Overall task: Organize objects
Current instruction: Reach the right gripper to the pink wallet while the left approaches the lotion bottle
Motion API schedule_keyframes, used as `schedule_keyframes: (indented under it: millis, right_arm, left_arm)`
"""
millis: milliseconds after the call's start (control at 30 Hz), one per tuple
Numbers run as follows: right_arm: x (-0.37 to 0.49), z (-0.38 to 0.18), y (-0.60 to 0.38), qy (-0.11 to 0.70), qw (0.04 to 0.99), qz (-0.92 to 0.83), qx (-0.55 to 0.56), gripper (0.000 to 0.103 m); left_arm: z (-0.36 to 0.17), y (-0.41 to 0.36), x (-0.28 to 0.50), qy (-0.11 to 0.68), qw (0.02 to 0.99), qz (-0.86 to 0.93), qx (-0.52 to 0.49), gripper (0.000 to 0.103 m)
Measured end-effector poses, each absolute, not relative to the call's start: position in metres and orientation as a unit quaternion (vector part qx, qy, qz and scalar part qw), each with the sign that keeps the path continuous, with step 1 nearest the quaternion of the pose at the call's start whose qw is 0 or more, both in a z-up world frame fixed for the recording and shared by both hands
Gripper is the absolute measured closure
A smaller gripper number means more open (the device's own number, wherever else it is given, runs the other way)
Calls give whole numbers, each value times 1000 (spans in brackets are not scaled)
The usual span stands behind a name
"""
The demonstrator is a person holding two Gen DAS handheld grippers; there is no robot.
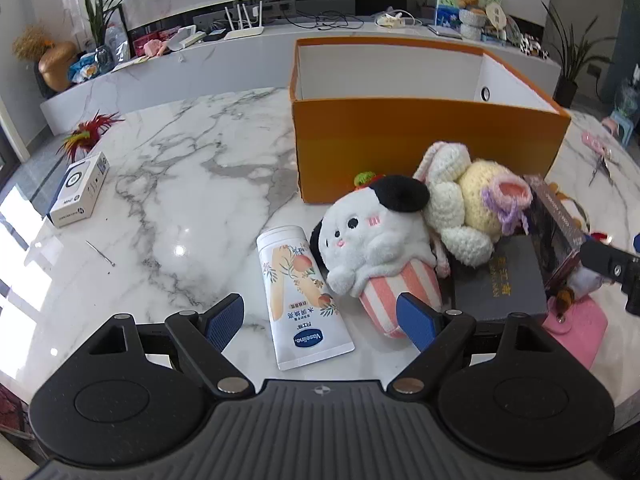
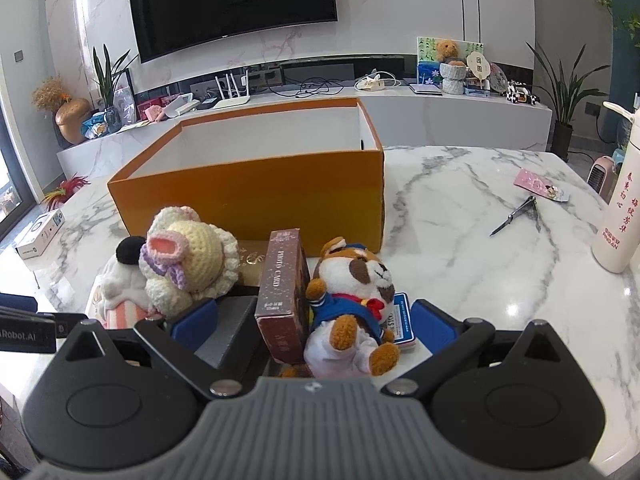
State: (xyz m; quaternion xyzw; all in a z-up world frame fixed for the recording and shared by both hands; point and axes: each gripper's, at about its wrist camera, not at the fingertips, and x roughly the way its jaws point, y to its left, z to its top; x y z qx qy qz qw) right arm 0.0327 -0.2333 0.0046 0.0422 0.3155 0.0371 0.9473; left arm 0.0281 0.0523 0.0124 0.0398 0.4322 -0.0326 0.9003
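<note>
On the marble table (image 1: 168, 184), an open orange box (image 1: 424, 140) is seen standing upright, its white interior visible from both wrist views. Just in front of the box a cluster of things is gathered: a white plush with a black ear and a striped pink base (image 1: 372, 248) is laid on its side, a crocheted cream bunny (image 1: 460, 200) is leaned against it, and a Vaseline tube (image 1: 298, 300) is laid flat just beside the plush. A dark grey box (image 1: 504, 280) and a brown photo-card box (image 2: 282, 296) are placed near the bunny, the latter stood on end. A brown-and-white plush in blue clothes (image 2: 352, 300) is propped just beside the photo-card box. The left gripper (image 1: 322, 320) is held low over the tube with its fingers spread apart, nothing clamped. The right gripper (image 2: 314, 320) is likewise held with fingers apart, the photo-card box and the blue-clothed plush being framed between them. A small white carton (image 1: 78, 190) is set well apart at the table's left.
</note>
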Motion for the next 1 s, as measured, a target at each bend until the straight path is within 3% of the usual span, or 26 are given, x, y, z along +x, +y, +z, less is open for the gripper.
schedule_keyframes:
  millis: [1000]
  right_arm:
    - [32, 4, -231, 324, 945, 36, 23, 1]
  left_arm:
    - [14, 17, 22, 448, 891, -34, 61, 4]
